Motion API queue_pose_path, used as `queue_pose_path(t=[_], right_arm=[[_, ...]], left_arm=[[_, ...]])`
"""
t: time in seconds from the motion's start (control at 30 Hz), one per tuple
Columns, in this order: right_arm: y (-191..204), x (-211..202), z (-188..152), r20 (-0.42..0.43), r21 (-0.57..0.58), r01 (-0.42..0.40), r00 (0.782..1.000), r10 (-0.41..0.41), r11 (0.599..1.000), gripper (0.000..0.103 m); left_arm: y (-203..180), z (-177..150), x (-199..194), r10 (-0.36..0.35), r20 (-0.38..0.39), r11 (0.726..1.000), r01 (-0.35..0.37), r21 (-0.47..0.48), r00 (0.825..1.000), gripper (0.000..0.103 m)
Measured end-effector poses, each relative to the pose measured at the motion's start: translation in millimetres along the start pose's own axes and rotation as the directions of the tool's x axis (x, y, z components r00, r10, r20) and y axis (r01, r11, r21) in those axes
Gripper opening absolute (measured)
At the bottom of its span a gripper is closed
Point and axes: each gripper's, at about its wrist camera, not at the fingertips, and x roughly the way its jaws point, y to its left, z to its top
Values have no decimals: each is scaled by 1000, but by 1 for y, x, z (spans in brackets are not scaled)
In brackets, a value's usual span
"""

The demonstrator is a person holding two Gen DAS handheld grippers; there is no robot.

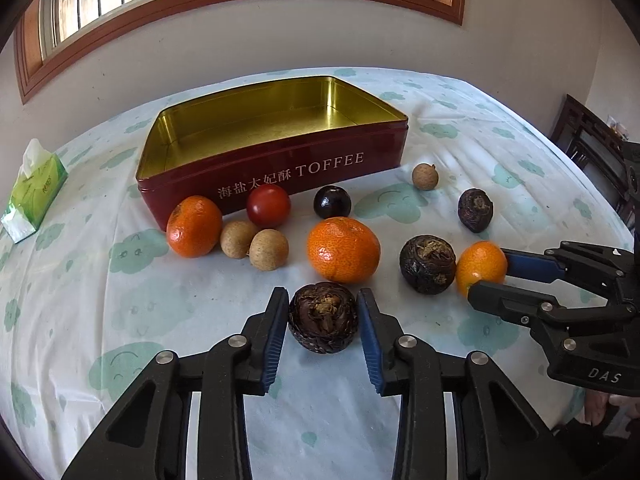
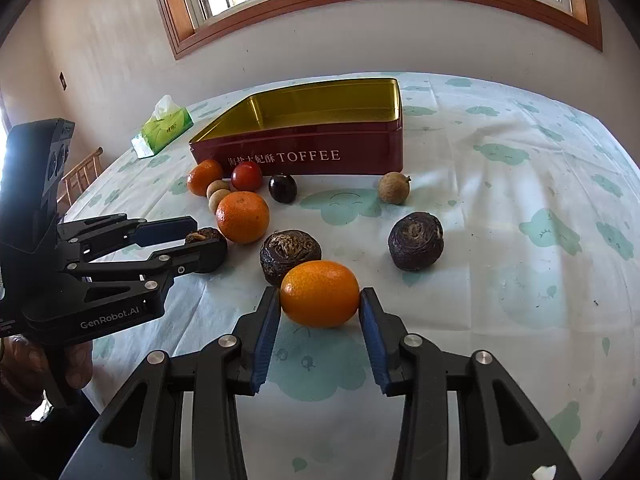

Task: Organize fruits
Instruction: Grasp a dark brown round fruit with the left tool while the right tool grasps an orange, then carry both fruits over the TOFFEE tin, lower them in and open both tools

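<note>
Left wrist view: left gripper (image 1: 323, 316) lowered over the table, its blue pads pressed on either side of a dark brown water chestnut (image 1: 323, 317) resting on the cloud-print tablecloth (image 1: 120, 320). Same view, right edge: right gripper (image 1: 490, 276) pinching a small orange kumquat (image 1: 480, 266), which sits just beside a second water chestnut (image 1: 427, 264). Middle ground: large mandarin (image 1: 343, 250); two tan longans (image 1: 256, 244) touching each other; second mandarin (image 1: 194, 226) by the tin's near corner; red tomato (image 1: 268, 205) against the tin wall; dark plum-like fruit (image 1: 332, 201); lone longan (image 1: 425, 176); third water chestnut (image 1: 475, 210) well apart to the right. Rear: open red toffee tin (image 1: 280, 168), gold inside, no fruit in it. Far left: green tissue pack (image 1: 34, 196). Right wrist view: kumquat (image 2: 319, 294) touched by both pads; left gripper (image 2: 206, 246) at left, closed on its chestnut; a hand (image 2: 76, 364) on its grip.
</note>
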Motion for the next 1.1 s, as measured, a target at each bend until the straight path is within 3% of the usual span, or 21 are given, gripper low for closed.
queue_pose_path(t=[0.23, 0.53, 1.1], right_arm=[[-2, -1, 1, 3, 19, -2, 1000, 2, 1000, 37], [9, -36, 7, 90, 4, -10, 996, 9, 1000, 37], [27, -66, 38, 170, -52, -29, 985, 37, 998, 37]], left_arm=[[7, -3, -16, 19, 40, 997, -16, -76, 999, 35], [25, 10, -65, 59, 137, 988, -38, -153, 989, 35], [33, 37, -96, 148, 198, 978, -114, -173, 969, 35]])
